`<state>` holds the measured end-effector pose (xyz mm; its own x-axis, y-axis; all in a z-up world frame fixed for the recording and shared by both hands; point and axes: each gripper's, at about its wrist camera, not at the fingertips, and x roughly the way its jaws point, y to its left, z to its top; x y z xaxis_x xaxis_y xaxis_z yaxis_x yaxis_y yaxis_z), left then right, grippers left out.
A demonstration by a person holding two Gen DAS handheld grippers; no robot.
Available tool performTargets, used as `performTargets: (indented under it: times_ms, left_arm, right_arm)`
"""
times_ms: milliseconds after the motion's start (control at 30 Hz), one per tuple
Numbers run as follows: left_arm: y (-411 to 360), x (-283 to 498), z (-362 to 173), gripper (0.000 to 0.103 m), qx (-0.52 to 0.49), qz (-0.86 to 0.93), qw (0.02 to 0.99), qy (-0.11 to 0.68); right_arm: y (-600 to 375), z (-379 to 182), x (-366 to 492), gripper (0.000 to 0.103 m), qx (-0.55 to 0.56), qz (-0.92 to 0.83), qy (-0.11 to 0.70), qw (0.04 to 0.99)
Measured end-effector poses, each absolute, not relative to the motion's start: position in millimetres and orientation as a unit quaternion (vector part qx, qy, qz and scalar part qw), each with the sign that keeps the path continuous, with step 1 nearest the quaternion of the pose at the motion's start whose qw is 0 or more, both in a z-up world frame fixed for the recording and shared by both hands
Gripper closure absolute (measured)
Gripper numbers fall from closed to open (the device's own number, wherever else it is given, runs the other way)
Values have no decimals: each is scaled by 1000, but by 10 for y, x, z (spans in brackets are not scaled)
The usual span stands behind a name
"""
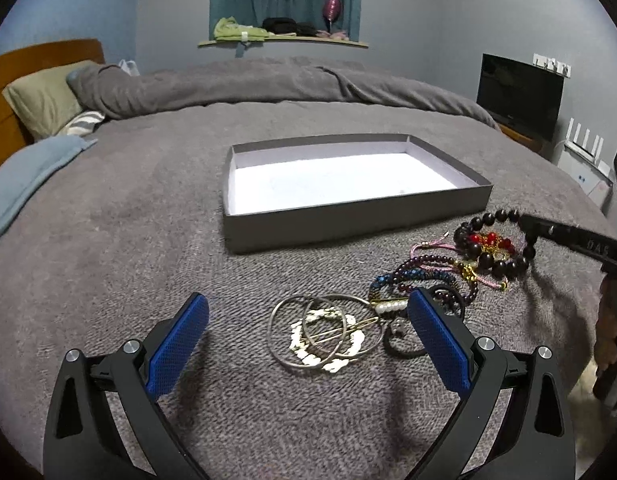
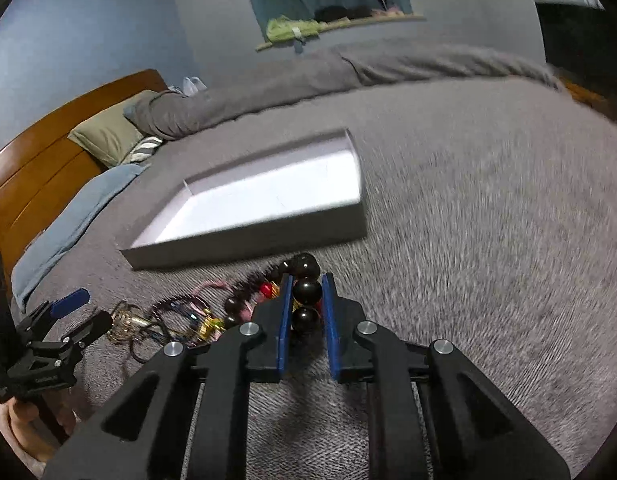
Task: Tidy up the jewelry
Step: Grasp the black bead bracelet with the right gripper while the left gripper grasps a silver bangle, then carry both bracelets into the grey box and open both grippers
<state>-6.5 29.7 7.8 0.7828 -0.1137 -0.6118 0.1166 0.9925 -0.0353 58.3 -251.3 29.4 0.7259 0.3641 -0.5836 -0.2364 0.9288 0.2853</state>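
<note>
A shallow grey box (image 1: 348, 226) with a white inside lies open on the grey bed cover; it also shows in the right wrist view (image 2: 244, 246). In front of it lies a jewelry pile: silver bangles (image 1: 308, 336), a pearl clip (image 1: 390, 307), small bead bracelets (image 1: 420, 272) and a dark large-bead bracelet (image 1: 492, 256). My left gripper (image 1: 308, 312) is open just above the bangles. My right gripper (image 2: 306, 280) is shut on the dark large-bead bracelet (image 2: 306, 292), at the pile's right end; it shows in the left wrist view (image 1: 526, 226).
The bed has a wooden headboard (image 1: 12, 80), a green pillow (image 1: 44, 96) and a blue blanket (image 1: 24, 176) at the left. A rolled grey duvet (image 1: 268, 84) lies at the back. A TV (image 1: 518, 94) stands at the right.
</note>
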Motion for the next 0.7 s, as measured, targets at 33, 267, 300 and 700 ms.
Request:
performTargets:
  times_ms: [33,267,300,700]
  left_arm:
    - [323,-74,73,4,2,-62,944,325]
    - [378,-44,4,12,0,-70,936,344]
    - [377,-45,0,22,2,-71,936,344]
    - [332,-27,-66,56,15,-90,929,360]
  right_arm:
    - [-2493,351,563,88,91,168,324,927]
    - [-2344,641,485,88,66,188,288,936]
    - [-2326,666,481,88,66,190,286,937]
    - [-2254,864,448,88,66,199,268,941]
